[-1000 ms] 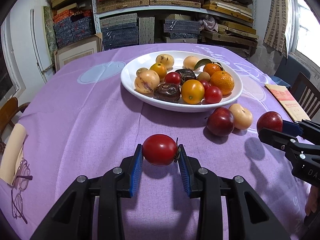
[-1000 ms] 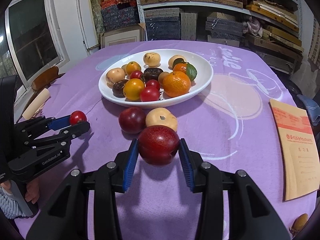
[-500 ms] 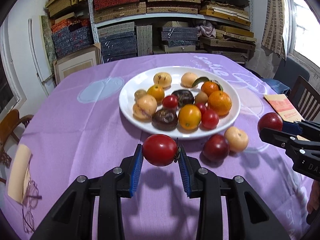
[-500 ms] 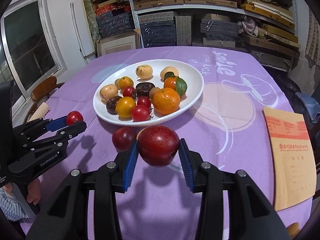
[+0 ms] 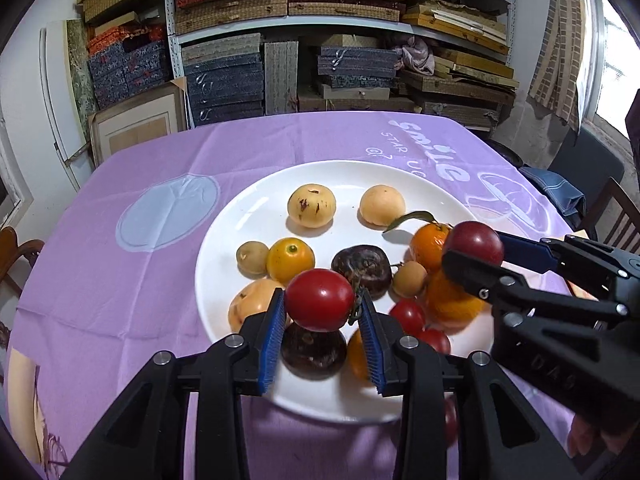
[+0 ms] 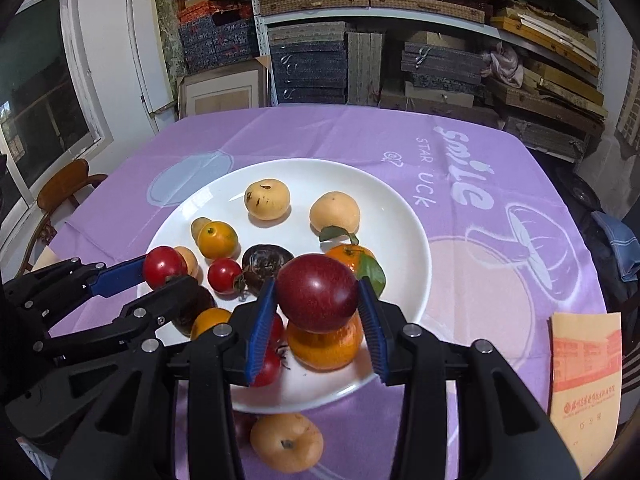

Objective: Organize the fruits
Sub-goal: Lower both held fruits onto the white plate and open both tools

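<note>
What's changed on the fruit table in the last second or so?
Both grippers carried their fruit forward over the white plate: left gripper with the red tomato, jaws just opening slightly; right gripper clamping the dark red plum. Fruit on the plate unchanged.

We see our right gripper (image 6: 318, 312) clamping a dark red plum (image 6: 317, 293) over the near side of the white plate (image 6: 404, 240) of fruit. At the left, our left gripper (image 6: 160, 276) carries a tomato (image 6: 164, 266). A tan fruit (image 6: 286, 442) lies on the purple cloth (image 6: 500, 280) just before the plate.
</note>
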A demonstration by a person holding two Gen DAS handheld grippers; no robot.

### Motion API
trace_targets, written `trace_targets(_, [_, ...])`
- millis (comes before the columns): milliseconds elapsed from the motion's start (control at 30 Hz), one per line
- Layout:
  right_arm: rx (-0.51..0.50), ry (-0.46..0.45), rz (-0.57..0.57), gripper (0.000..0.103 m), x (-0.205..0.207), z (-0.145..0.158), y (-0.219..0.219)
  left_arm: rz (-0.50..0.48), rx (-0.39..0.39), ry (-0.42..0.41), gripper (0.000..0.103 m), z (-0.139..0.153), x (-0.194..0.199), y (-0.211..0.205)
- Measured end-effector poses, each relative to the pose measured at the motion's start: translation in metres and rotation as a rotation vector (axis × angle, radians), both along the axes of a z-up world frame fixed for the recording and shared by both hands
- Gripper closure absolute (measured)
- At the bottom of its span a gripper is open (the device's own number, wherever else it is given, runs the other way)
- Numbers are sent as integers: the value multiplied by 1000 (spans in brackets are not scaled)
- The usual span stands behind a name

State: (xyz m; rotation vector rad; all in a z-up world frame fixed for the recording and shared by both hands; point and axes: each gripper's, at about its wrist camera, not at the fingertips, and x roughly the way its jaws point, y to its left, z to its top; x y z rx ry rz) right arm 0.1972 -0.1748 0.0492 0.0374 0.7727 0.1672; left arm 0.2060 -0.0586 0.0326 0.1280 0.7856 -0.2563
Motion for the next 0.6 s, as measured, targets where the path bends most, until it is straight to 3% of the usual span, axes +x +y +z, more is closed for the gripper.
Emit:
trace_targets(67, [18, 7, -8, 60, 6, -2, -3, 28, 13, -15, 55, -1, 5, 1])
trace_targets(133, [42, -1, -24, 55, 5, -2, -10, 49, 3, -19, 35, 0, 8, 7])
trace_targets(200, [56, -11, -36, 50, 0, -3, -16, 57, -17, -26, 29, 2, 7, 12])
trace_targets(400, [66, -45, -42, 49, -27, 1, -27, 49, -18, -32, 26, 6, -1, 18])
trace_targets(467, [72, -63, -47, 42, -42, 2, -31, 47, -27, -25, 26, 6, -7, 21])
trace_targets(600, [81, -101, -73, 37, -75, 2, -43, 12, -34, -22, 26, 6, -31, 20])
